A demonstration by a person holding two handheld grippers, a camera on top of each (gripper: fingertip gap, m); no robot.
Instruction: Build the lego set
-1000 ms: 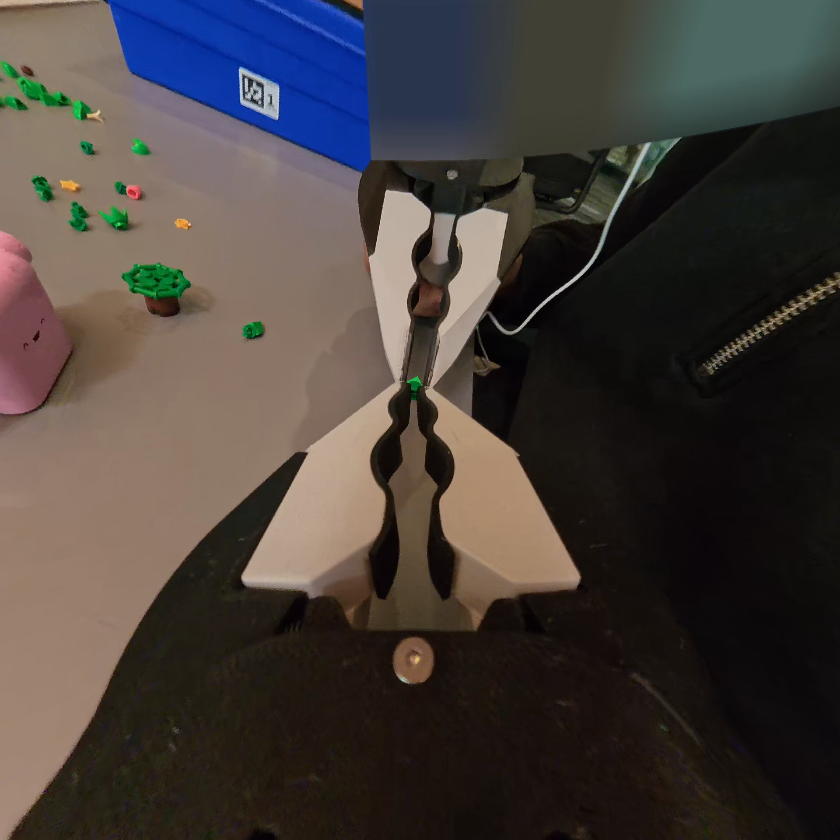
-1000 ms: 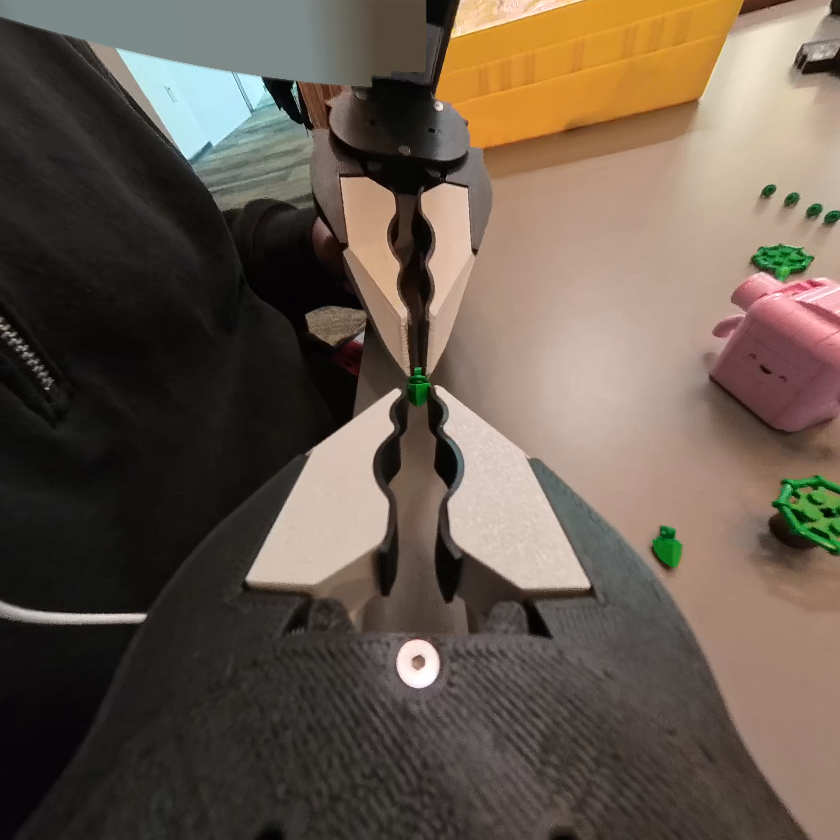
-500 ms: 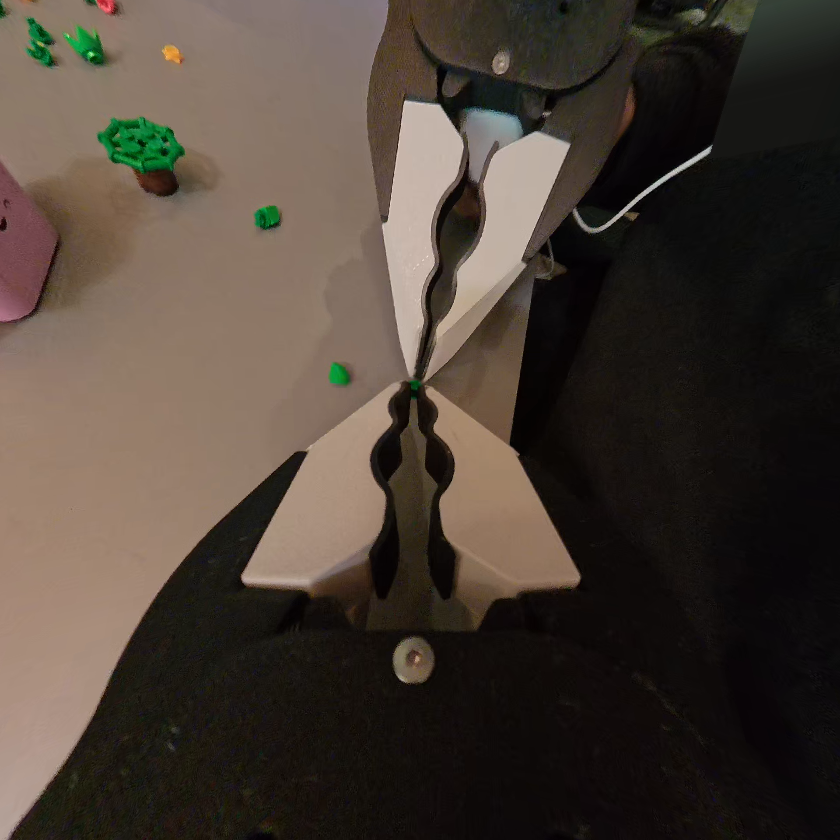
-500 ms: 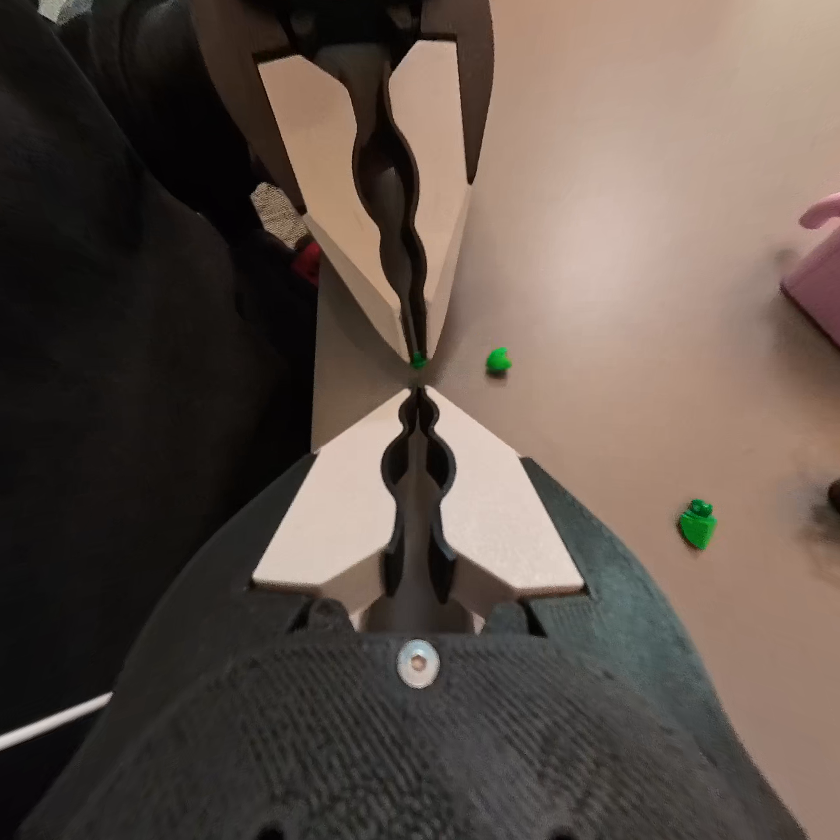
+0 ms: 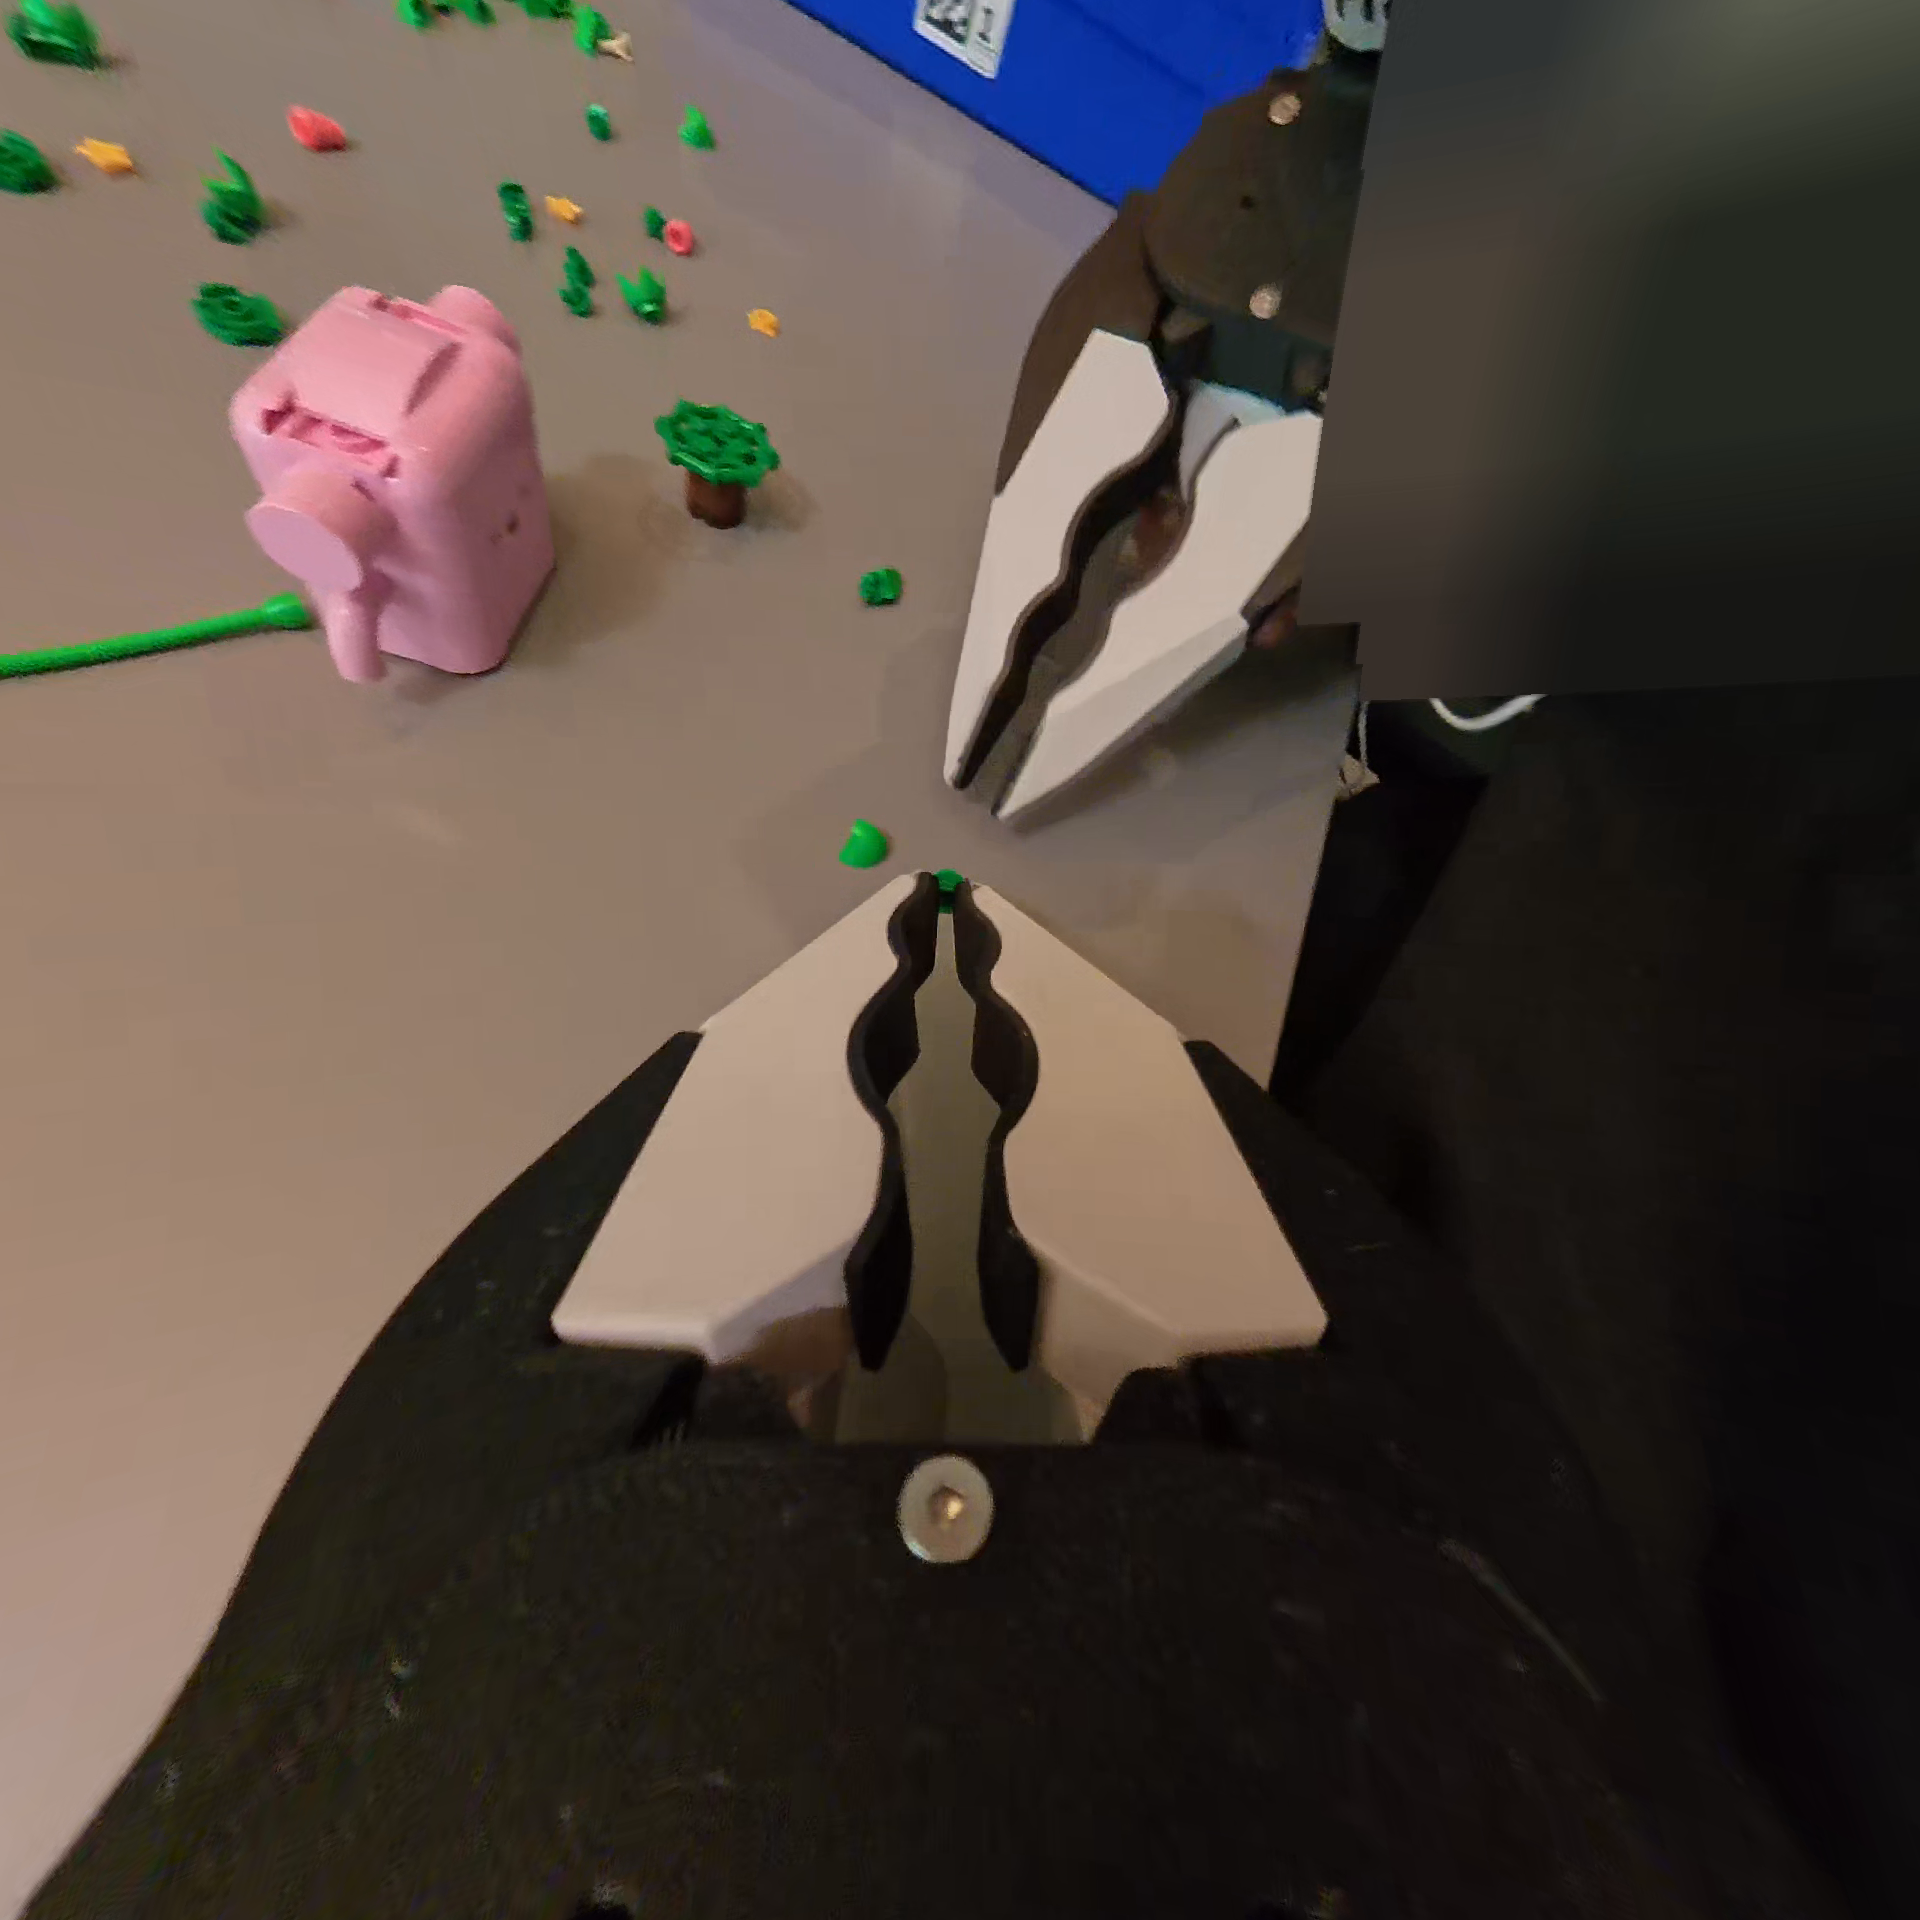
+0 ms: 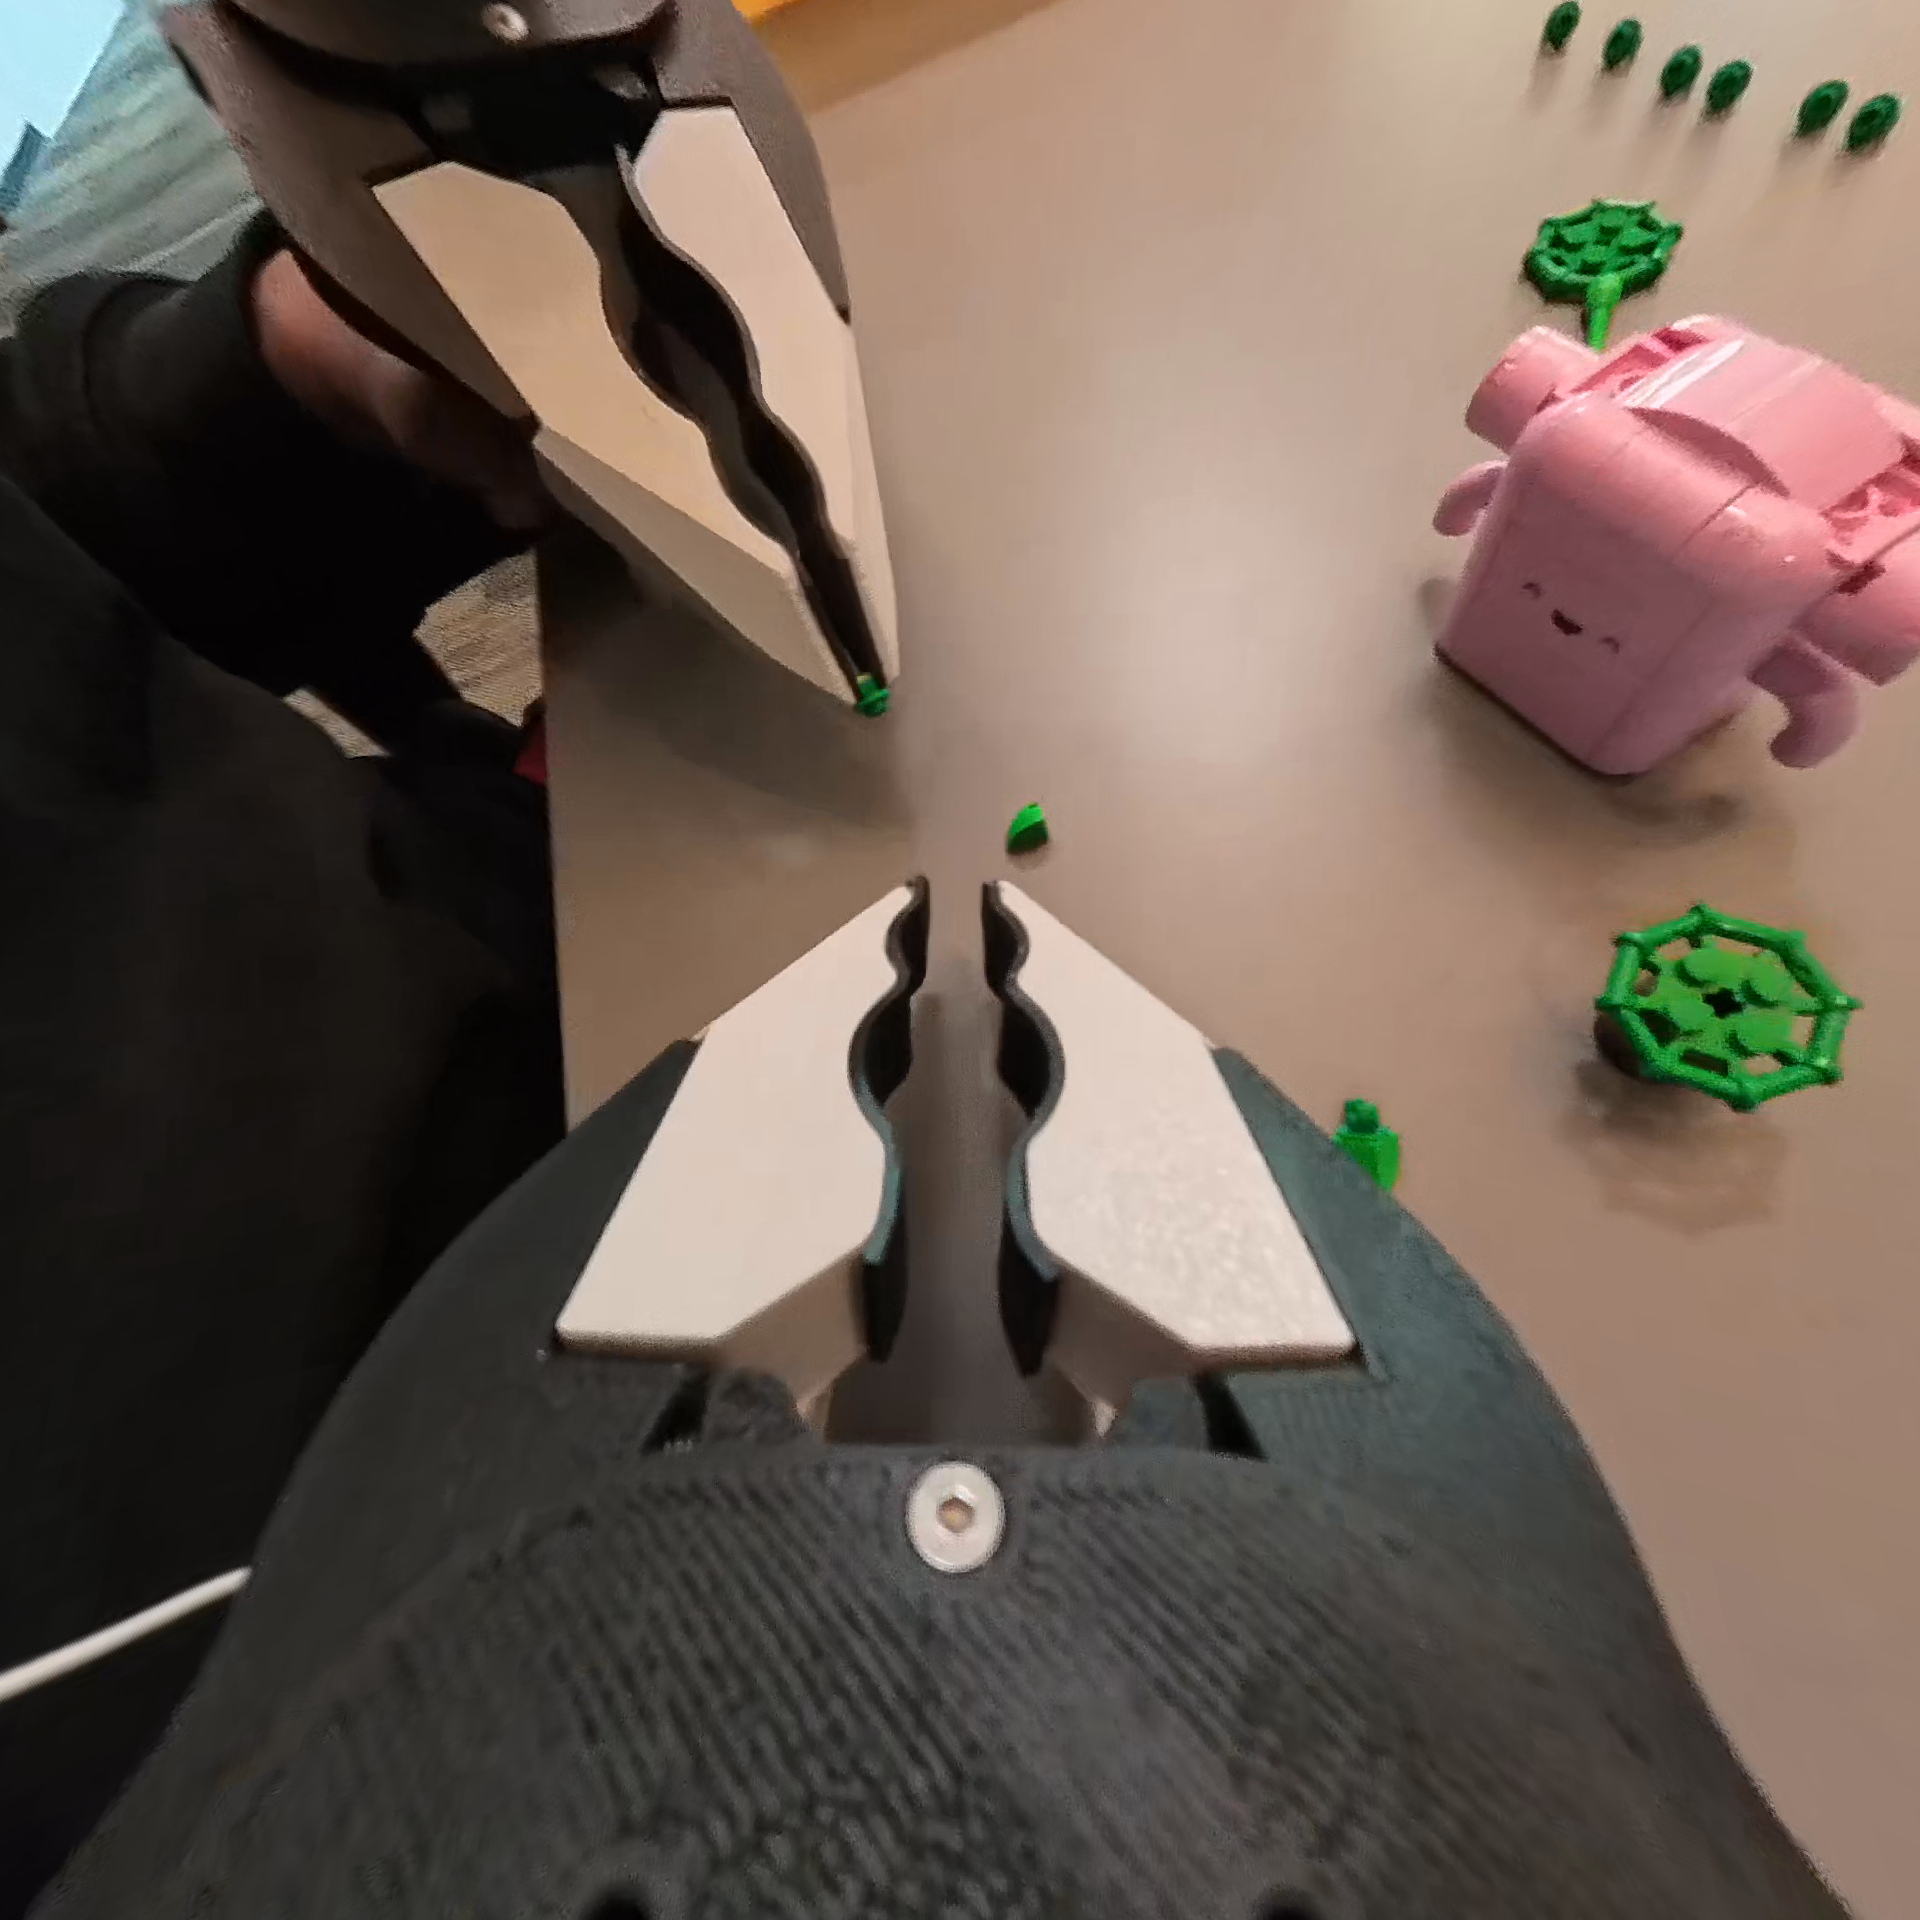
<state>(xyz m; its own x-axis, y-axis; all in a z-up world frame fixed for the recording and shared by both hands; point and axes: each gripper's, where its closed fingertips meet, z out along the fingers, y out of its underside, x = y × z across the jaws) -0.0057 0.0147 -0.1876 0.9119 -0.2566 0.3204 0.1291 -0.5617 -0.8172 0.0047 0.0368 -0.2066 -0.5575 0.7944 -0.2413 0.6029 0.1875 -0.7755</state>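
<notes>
Since a second ago our two grippers have pulled apart: then they met tip to tip over one tiny green piece, and now the right gripper (image 6: 956, 885) stands back with its jaws released and nothing between them, while the left gripper (image 5: 940, 883) keeps its jaws clenched on the small green stud piece (image 5: 947, 883), which sticks out just at the tips. A small green leaf piece (image 5: 862, 844) now lies loose on the grey surface (image 5: 416, 935), between the two grippers and close to both; we judge it came off during the join, or was let go, so the two parts are likely not mated yet. Farther off, the pink block figure (image 5: 400, 473) stands upright, with the little tree (image 5: 717, 457), a green webbed disc on a brown base, near it and another small green piece (image 5: 879, 587) just beyond. More green, orange and red bits are scattered in front of the blue bin (image 5: 1091, 94). Our next move probably calls for the right gripper to pick the leaf up again, a fiddly grasp given how small and rounded it looks.
</notes>
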